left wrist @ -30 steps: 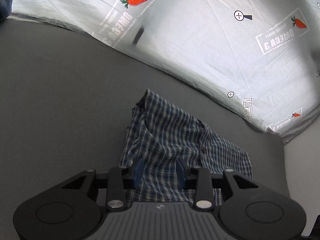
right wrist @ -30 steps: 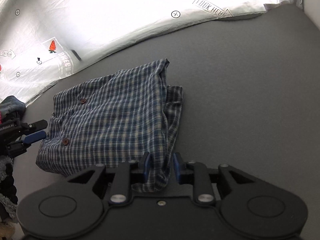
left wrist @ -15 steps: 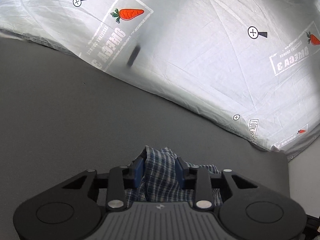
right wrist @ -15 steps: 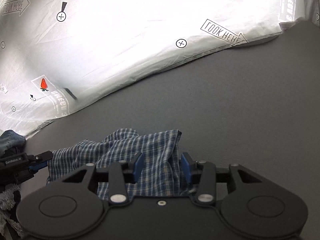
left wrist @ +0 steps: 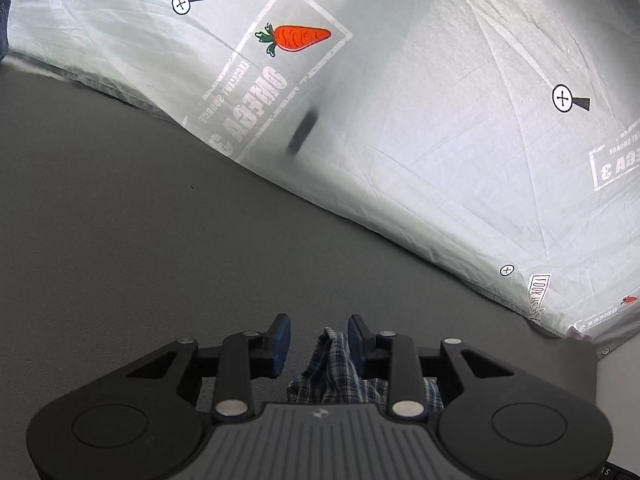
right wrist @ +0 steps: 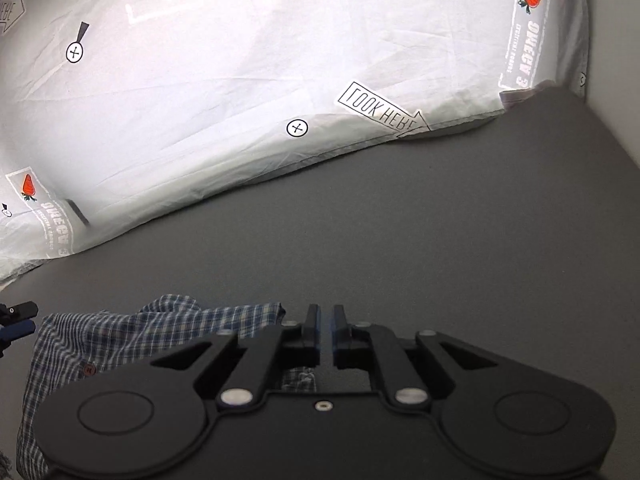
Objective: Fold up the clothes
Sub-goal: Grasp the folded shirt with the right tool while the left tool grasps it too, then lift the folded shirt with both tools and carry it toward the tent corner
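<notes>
A blue and white plaid shirt (right wrist: 132,340) lies bunched on the grey table (right wrist: 440,240), left of and below my right gripper (right wrist: 325,322). The right gripper's jaws are shut with nothing between them. In the left wrist view my left gripper (left wrist: 319,334) is open, and a tuft of the same shirt (left wrist: 338,364) rises between its fingers, close to the right finger, with most of the shirt hidden beneath the gripper body. The left gripper's tip (right wrist: 18,320) shows at the left edge of the right wrist view, next to the shirt.
A white printed sheet (left wrist: 440,120) with carrot logos and cross marks hangs behind the table along its far edge; it also shows in the right wrist view (right wrist: 240,80). The table's right edge (right wrist: 612,136) meets a pale wall.
Both grippers have drawn back and tilted up, so the shirt dropped low in both views. The left gripper opened. The right gripper opened off the shirt's edge, then shut empty.
</notes>
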The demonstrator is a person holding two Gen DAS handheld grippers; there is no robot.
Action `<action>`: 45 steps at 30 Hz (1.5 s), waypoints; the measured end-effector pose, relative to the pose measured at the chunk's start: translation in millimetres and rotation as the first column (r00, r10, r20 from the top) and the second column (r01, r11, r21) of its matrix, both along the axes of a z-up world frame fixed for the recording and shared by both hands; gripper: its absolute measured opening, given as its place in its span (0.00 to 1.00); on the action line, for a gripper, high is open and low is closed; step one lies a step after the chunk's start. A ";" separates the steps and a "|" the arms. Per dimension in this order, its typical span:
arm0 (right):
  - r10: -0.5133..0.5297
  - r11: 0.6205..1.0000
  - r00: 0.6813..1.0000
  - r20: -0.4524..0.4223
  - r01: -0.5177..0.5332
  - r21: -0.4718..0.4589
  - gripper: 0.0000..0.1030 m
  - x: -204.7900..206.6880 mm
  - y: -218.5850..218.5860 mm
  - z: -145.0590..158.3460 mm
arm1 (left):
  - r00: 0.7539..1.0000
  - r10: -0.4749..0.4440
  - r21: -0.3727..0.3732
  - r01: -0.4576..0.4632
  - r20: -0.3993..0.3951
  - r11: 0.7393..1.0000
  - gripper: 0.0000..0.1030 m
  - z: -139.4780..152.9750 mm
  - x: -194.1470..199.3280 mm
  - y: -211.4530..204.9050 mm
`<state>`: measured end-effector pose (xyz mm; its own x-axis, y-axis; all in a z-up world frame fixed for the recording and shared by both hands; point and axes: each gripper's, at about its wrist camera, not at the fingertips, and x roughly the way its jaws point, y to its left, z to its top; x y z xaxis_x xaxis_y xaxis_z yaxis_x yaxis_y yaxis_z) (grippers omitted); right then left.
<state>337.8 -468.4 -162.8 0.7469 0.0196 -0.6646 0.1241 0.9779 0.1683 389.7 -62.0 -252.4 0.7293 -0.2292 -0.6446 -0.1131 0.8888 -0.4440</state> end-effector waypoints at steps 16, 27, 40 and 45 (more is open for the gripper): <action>0.226 0.974 0.972 -0.068 -0.227 -0.008 0.17 -47.9 63.0 -31.9 | 0.992 -0.054 -0.006 0.054 -0.112 0.999 0.35 -40.0 -81.3 -4.6; 0.048 0.952 0.993 -0.112 -0.012 0.305 0.55 -36.5 -31.3 -64.2 | 0.991 -0.101 -0.193 0.083 -0.088 0.978 0.76 -48.1 -41.9 24.3; 0.149 0.902 0.984 -0.096 -0.095 0.421 0.43 15.7 -25.2 -90.0 | 0.944 -0.319 -0.071 0.314 -0.085 0.947 0.76 -63.5 12.9 -21.0; 0.223 0.894 0.969 -0.108 -0.159 0.418 0.17 20.3 -3.2 -90.7 | 0.926 -0.365 -0.036 0.363 -0.095 0.931 0.56 -64.9 13.6 -44.1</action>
<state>358.1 -471.5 -253.5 0.5945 0.4417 -0.6719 -0.0031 0.8369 0.5474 403.4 -106.1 -317.3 0.5266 -0.4785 -0.7027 0.1729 0.8695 -0.4626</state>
